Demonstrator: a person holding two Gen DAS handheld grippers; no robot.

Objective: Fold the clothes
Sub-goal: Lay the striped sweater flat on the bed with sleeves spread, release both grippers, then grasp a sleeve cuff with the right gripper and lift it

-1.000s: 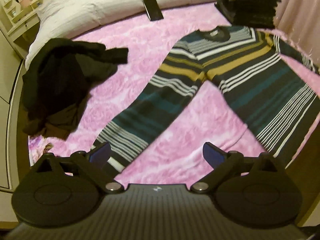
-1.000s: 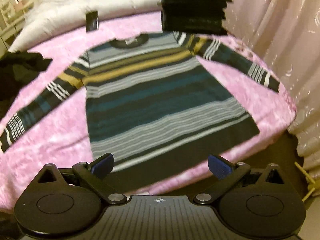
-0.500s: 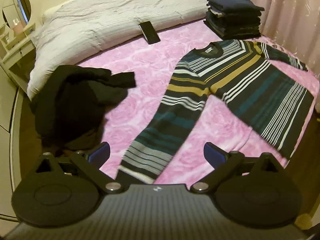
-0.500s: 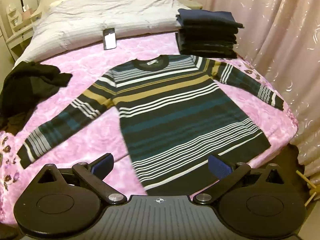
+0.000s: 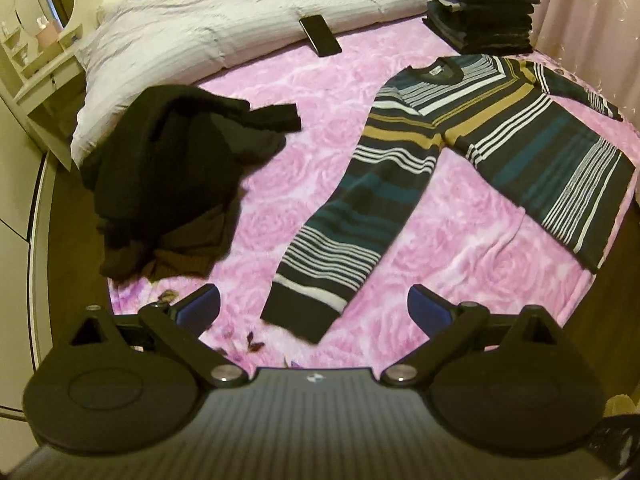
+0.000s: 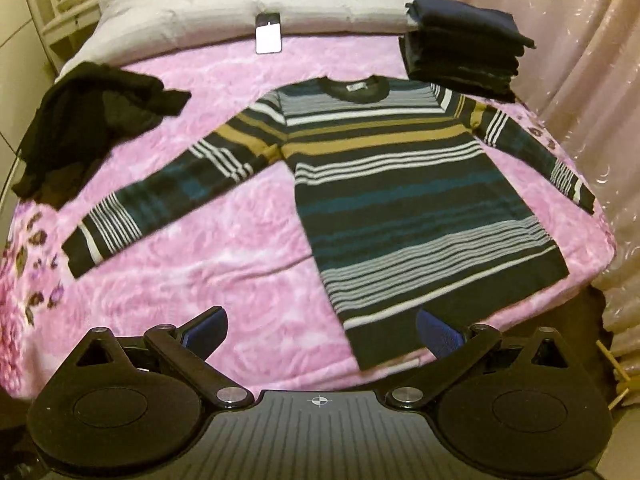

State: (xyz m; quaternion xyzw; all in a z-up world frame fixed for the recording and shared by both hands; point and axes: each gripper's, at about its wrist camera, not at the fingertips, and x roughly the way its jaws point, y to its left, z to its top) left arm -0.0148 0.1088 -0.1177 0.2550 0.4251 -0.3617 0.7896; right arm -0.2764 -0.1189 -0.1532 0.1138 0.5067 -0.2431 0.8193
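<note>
**Striped sweater laid flat on the bed, both grippers spread and empty**

The striped sweater [image 6: 400, 184] lies face up and flat on the pink blanket [image 6: 224, 264] – collar toward the far side, hem toward the near edge of the bed, both sleeves stretched out to the sides. In the left wrist view the same sweater [image 5: 520, 140] sits right of centre, and its left sleeve runs diagonally down toward the camera, cuff ending just beyond the gripper.

Left gripper [image 5: 314, 310]: jaws spread wide, nothing between them, hovering above the blanket near the sleeve cuff; no contact with the cloth. Right gripper [image 6: 322, 330]: jaws also spread wide and holding nothing. Its right blue pad [image 6: 438, 338] overlaps the near hem corner of the sweater in the picture (touching or just above it – cannot tell).

A rumpled heap of black clothes [image 5: 168, 176] lies on the left side of the blanket, well apart from the sweater body. A stack of folded dark clothes [image 6: 464, 44] stands at the far right, just beyond the sweater's right shoulder. A phone [image 6: 268, 34] rests at the edge of the grey duvet [image 5: 240, 12] on the far side. Pink curtains [image 6: 580, 60] hang on the right.
</note>
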